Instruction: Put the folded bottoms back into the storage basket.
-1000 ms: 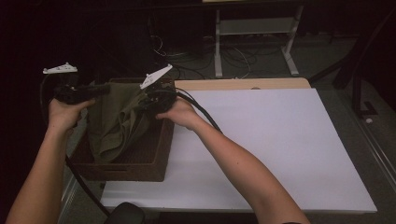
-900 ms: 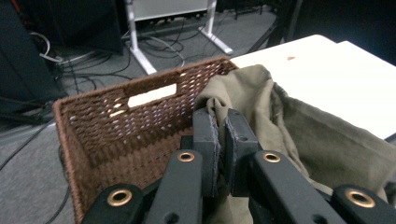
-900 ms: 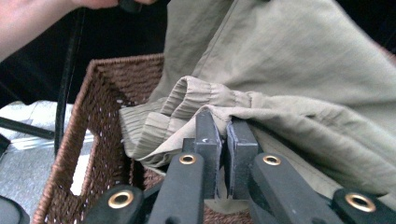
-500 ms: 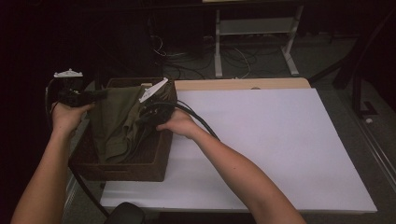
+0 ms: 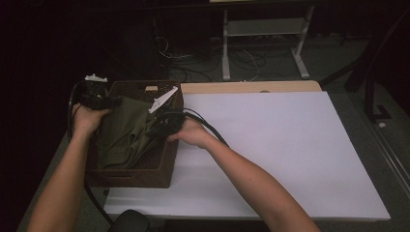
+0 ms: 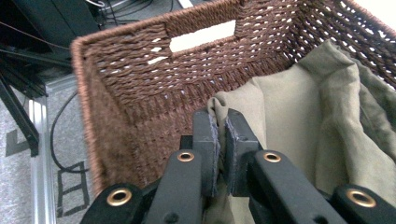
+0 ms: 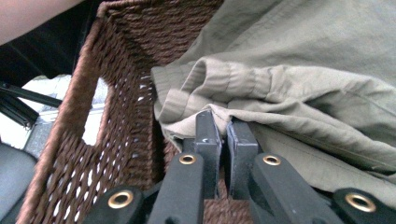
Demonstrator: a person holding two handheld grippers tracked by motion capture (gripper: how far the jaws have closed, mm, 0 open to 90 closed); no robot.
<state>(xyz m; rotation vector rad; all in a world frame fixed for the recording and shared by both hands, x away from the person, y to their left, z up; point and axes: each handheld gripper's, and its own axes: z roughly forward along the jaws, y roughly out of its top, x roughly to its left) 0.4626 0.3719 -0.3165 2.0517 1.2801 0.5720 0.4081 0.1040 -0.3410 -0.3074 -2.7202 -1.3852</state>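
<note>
At the left end of the white table [image 5: 290, 159], we have a brown woven basket [image 5: 145, 176] with an olive-green cloth [image 5: 126, 133] sagging into it, and both claws are clamped tight on that fabric. We see the left gripper [image 6: 223, 125] with its jaws all but touching, a thin fold of cloth pinched between the pads just inside the basket's far corner. We see the right gripper [image 7: 221, 126] squeezed just as narrowly, biting a hem right under a gathered, elasticated band of the garment, close against the basket's side wall.

The table top is smooth, flat and matt. The basket is rectangular, made of coarse twisted cord in tight rows, with a slot handle cut through its end wall [image 6: 201, 36]. The cloth is soft, matt and creased, draped in long folds between the two grips and lying down inside the basket.

From above, we find the left hand [image 5: 89, 118] at the basket's left rim, forearm running up from the bottom edge. The right hand [image 5: 191, 133] sits over the right rim, forearm stretched diagonally across the table, black cables trailing from it.
</note>
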